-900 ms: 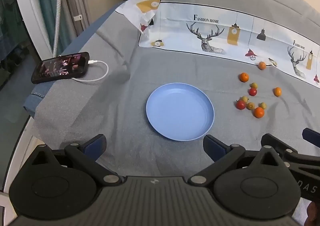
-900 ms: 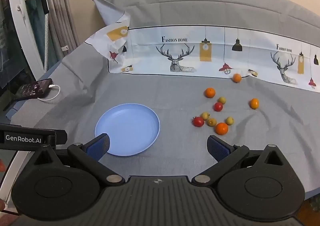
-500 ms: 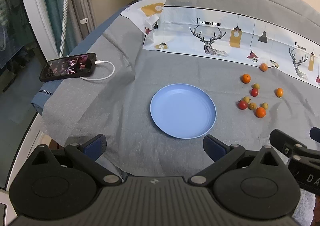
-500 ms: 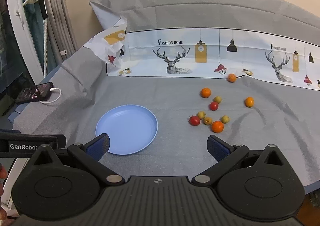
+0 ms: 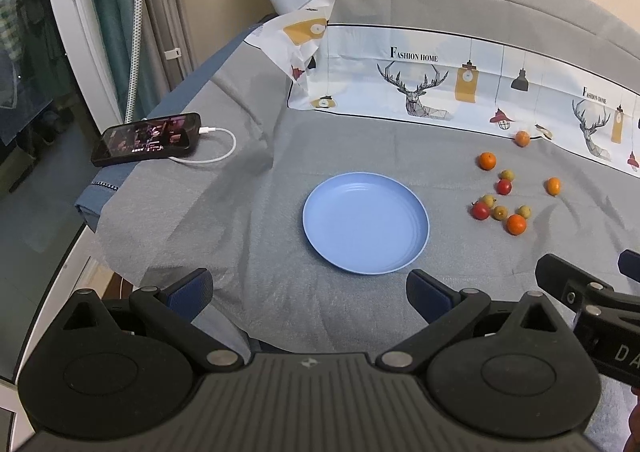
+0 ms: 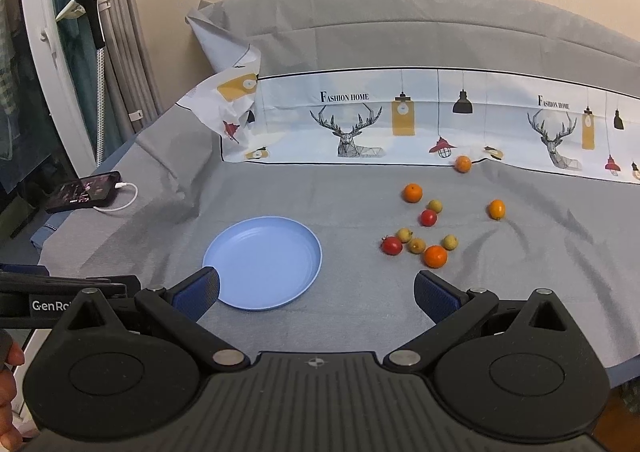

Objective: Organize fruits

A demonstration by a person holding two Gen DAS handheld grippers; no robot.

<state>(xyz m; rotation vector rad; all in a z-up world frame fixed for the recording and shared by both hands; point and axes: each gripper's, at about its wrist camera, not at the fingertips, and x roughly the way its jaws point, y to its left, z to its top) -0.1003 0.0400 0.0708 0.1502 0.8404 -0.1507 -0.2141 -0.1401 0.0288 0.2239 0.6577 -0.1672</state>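
Note:
An empty blue plate (image 5: 366,222) (image 6: 264,260) lies on the grey cloth. To its right several small fruits are scattered: an orange one nearest me (image 6: 435,256) (image 5: 516,224), a red one (image 6: 391,245) (image 5: 481,210), small yellow ones (image 6: 416,245), more orange ones farther back (image 6: 412,192) (image 6: 496,209) (image 6: 463,163). My left gripper (image 5: 310,290) hangs open, short of the plate's near rim. My right gripper (image 6: 316,290) is open too, between the plate and the fruits, nothing between its fingers. Part of the right gripper (image 5: 588,300) shows at the left wrist view's right edge.
A phone (image 5: 147,139) (image 6: 83,191) on a white cable lies at the cloth's left edge. A printed deer-pattern sheet (image 6: 400,124) stands folded along the back. The bed's front edge runs just below both grippers. A hand (image 6: 8,392) shows at lower left.
Both grippers have drawn back and risen a little; the plate and fruits look smaller and more of the room on the left has come into view. Both stay open.

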